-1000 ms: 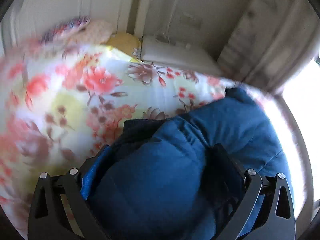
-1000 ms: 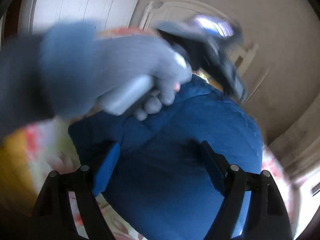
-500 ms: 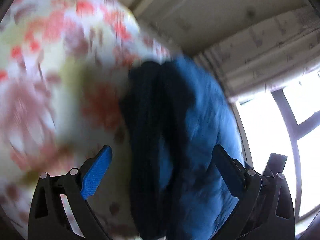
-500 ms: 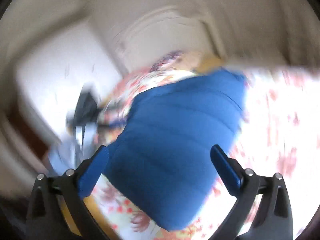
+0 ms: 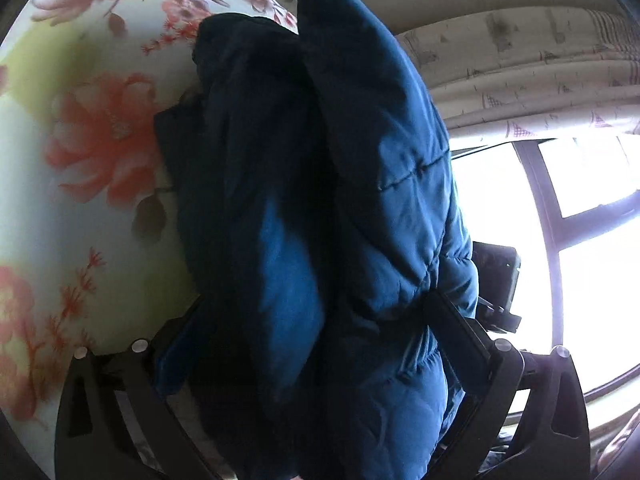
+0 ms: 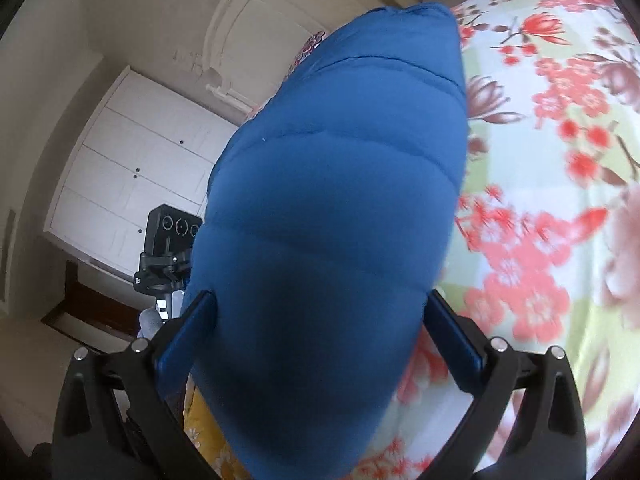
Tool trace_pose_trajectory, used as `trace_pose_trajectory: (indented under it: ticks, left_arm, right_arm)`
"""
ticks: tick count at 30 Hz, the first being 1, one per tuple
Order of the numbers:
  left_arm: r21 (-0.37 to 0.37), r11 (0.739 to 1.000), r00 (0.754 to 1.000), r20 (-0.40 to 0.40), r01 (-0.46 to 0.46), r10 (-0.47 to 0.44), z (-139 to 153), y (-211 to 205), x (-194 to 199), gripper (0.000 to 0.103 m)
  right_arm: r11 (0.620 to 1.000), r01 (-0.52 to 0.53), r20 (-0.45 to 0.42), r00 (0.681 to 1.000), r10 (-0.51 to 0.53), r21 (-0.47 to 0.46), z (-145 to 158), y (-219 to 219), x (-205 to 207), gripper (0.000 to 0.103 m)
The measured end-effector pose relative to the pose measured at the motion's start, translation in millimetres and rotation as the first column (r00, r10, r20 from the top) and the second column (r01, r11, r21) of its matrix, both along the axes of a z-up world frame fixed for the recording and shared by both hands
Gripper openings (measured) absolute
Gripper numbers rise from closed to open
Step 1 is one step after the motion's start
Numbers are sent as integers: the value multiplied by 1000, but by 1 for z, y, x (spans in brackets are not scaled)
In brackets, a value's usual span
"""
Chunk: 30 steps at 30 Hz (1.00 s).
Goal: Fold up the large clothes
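Both grippers straddle the folded blue puffer jacket (image 6: pixel 332 208), one from each side, on the floral bedsheet (image 6: pixel 552 168).

Right gripper (image 6: pixel 320 332): jaws as wide as they go, with the jacket bulging between them and filling the gap. Its padding touches both blue pads, but I judge that contact, not a clamp.

Left gripper (image 5: pixel 316 340): jaws wide, bundle wedged between them. I can't tell whether it's squeezing or only bracketing; the fabric hides the pad faces.

Risks:
- The jacket is thick and springy. If the squeeze is weak or uneven, the fold could puff open or the bundle could slump out.
- Slick shell and wide jaws mean slip is likely on any lift or rotation.
- Unequal push from the two sides would skew the stack or drag it across the sheet.

View differences:
- The left wrist view shows the fold edge-on, with two lobes and a dark seam between them, plus the curtain (image 5: pixel 520 72) and window (image 5: pixel 568 220) beyond.
- The right wrist view shows only the smooth quilted outer face, with no layers visible. It also shows the white cabinet (image 6: pixel 136 184) and the other gripper's camera body (image 6: pixel 168 248) past the jacket.
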<state>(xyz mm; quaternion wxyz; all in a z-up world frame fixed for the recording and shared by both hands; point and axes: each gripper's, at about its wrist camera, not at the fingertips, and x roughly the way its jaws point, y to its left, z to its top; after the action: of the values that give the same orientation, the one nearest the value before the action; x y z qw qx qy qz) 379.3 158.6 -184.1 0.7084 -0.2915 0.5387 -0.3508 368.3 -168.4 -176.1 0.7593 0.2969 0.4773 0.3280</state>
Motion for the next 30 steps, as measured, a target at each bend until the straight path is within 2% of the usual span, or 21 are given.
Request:
trace_pose_trajectory:
  ticks: [3,5,7,9,11,13,16,19,22,25,26,27,28,29,30]
  left_arm:
    - [2,1000,1000,26,14,-14,1,-8,0,99]
    - [-14,1000,998,59,-6,7,2,-13,-7,94]
    - [-13,999,994,101,-46,47,3,-16,-11,81]
    - [-1,997,982,171,-81,80,13,-20,-25,68]
    - [39,994,967,239,-100,88,28,-35,-33,63]
    - [14,994,956,278,-104,96,43,-48,-30,61]
    - [-23,996,934,346,-90,92,67,-76,-16,61]
    - [-57,996,922,379,-62,79,84,-113,18,61]
    - [-80,996,931,361,-33,60,81,-152,58,61]
    - [-44,999,952,305,-26,39,53,-190,84,61]
    - [-29,999,959,282,-27,34,44,-199,90,61]
    - [-6,999,974,223,-32,33,24,-210,97,62]
    - [-30,999,976,212,-45,50,12,-212,98,71]
    - [-51,997,971,228,-56,66,7,-210,95,73]
    - [-50,997,969,234,-62,72,7,-209,92,74]
  right_arm:
    - [1000,-4,-7,1000,4,24,-5,7,0,101]
    - [1000,-5,0,1000,5,19,-4,9,-1,101]
    - [1000,5,45,999,-5,6,-1,9,-7,98]
    - [999,22,113,993,-19,-24,3,8,-18,81]
    - [997,36,197,980,-23,-64,11,9,-28,72]
    - [995,49,257,966,-25,-91,20,0,-35,66]
    - [992,98,343,937,-64,-82,46,-24,-35,63]
    - [983,158,378,919,-113,-90,70,-58,-22,62]
    - [969,221,407,900,-157,-115,87,-92,-9,63]
    - [959,247,372,910,-181,-139,82,-131,13,63]
    - [958,245,333,924,-186,-146,71,-144,23,64]
    - [956,242,285,940,-189,-167,55,-154,32,65]
    - [951,246,242,950,-198,-187,41,-165,38,66]
    - [948,251,178,960,-218,-193,21,-173,41,77]
    - [953,262,184,955,-233,-153,14,-179,36,82]
